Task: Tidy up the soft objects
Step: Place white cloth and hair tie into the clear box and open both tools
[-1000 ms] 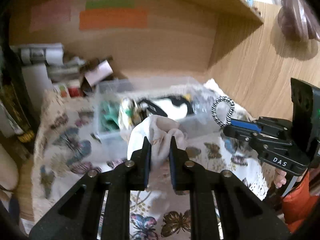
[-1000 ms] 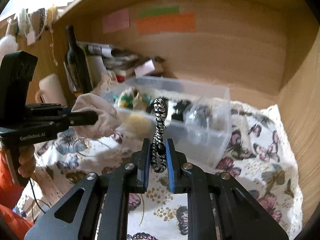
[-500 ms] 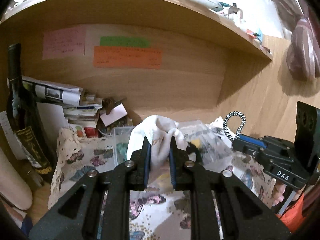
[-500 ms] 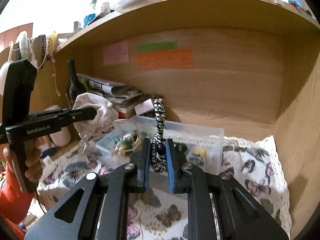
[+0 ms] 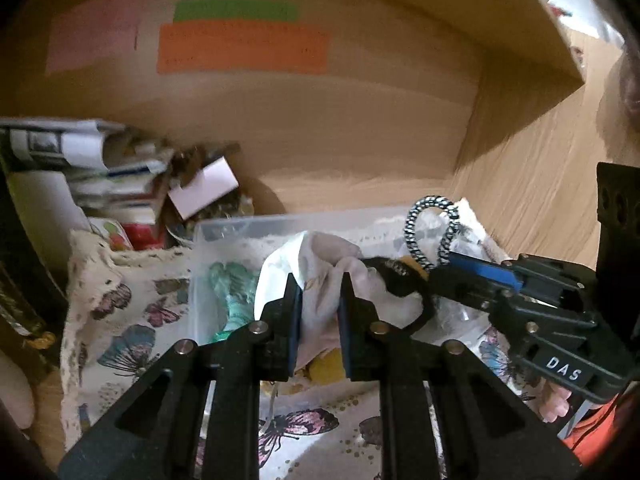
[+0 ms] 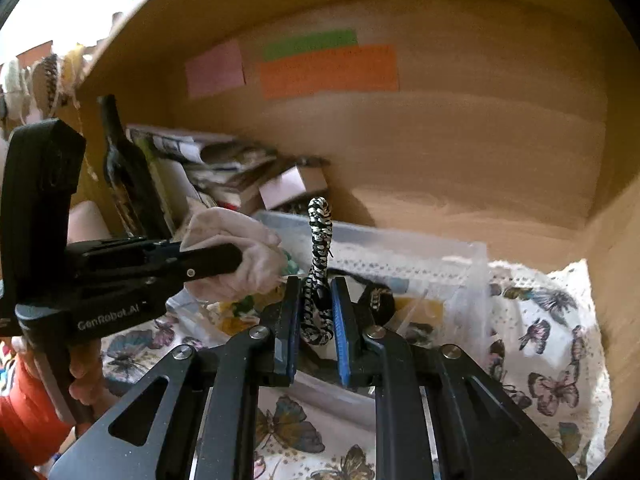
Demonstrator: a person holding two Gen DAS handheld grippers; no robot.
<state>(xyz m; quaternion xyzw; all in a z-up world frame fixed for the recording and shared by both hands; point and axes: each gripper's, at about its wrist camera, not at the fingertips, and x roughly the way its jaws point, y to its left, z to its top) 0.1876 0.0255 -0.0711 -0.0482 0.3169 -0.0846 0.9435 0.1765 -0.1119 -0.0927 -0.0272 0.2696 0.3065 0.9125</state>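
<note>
My left gripper (image 5: 319,300) is shut on a bunched white cloth (image 5: 320,276), held just above the near edge of a clear plastic box (image 5: 240,226). The cloth also shows in the right wrist view (image 6: 236,256). My right gripper (image 6: 315,304) is shut on a black-and-white braided hair tie (image 6: 318,248) that stands up between its fingers. The hair tie also shows in the left wrist view (image 5: 430,236), over the box's right part. The box (image 6: 400,248) holds a green item (image 5: 234,288), a yellow item and a black band.
The box sits on a butterfly-print cloth (image 6: 552,344) inside a wooden shelf niche. A dark bottle (image 6: 124,168) and a pile of papers (image 5: 100,168) stand at the back left. Coloured notes (image 5: 240,48) are stuck on the back wall. The niche's side wall (image 6: 616,280) is at the right.
Both grippers have come down and forward toward the box after lifting half a second ago. They keep their hold on the cloth and the hair tie.
</note>
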